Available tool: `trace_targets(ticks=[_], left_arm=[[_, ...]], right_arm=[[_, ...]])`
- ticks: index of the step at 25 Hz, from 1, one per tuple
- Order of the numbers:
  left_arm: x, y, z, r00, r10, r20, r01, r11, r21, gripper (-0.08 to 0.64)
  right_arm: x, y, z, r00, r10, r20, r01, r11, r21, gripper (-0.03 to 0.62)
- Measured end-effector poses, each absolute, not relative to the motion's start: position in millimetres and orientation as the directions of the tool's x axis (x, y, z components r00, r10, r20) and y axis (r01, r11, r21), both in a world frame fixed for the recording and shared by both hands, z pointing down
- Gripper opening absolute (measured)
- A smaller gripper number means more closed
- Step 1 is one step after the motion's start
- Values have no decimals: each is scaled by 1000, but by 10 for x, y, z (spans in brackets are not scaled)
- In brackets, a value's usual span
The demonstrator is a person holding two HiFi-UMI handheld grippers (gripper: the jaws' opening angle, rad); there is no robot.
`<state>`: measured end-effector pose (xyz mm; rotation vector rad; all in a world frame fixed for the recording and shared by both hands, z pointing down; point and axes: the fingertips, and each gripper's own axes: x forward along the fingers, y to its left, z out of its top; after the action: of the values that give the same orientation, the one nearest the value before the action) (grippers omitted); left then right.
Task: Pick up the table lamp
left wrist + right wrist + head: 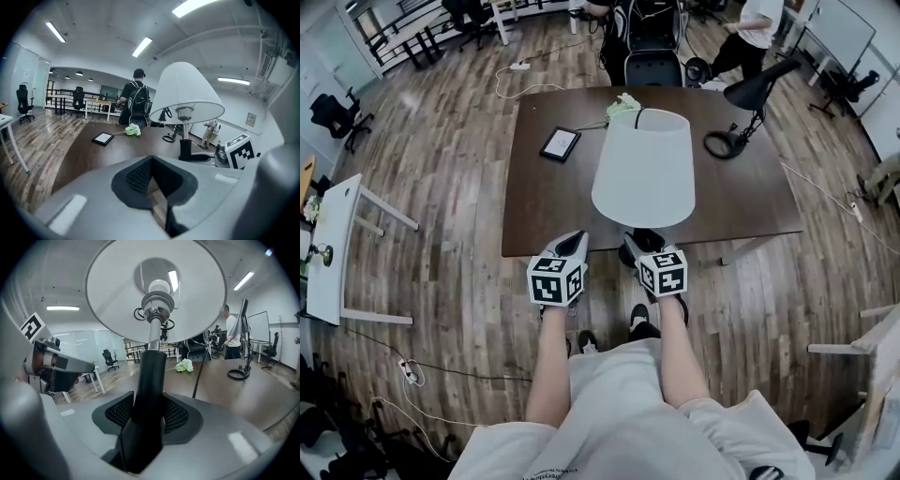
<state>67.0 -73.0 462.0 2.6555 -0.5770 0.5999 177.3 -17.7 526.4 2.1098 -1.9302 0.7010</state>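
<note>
The table lamp has a white cone shade (643, 167), a black stem and a dark base (649, 239) at the front edge of the brown table (553, 206). I cannot tell whether the base touches the tabletop. My right gripper (636, 246) is shut on the black stem (151, 380), which stands upright between its pads under the shade (154, 287). My left gripper (575, 242) hangs just left of the lamp with its jaws shut on nothing (152, 161). From it I see the lamp (185, 89) to the right.
On the table lie a tablet (560, 143), a green-white bunch of flowers (623, 103) and a black desk lamp (750, 103). A black chair (653, 67) and a person stand behind the table. A white side table (333, 244) is at the left, with cables on the floor.
</note>
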Motion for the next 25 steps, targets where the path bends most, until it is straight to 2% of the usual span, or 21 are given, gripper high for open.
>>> trace_targets(ticks=[16,25], left_arm=[[63,-462,4843,837,-212,505,-377,-892,251,1],[2,-469,4888,834,-185,519,-351,-905,242,1]], right_arm=[[1090,157,5359,142,-877,460,-951,-249,-181,213],[1034,93,5439,161,-868,470,-939,-281,-197,213]])
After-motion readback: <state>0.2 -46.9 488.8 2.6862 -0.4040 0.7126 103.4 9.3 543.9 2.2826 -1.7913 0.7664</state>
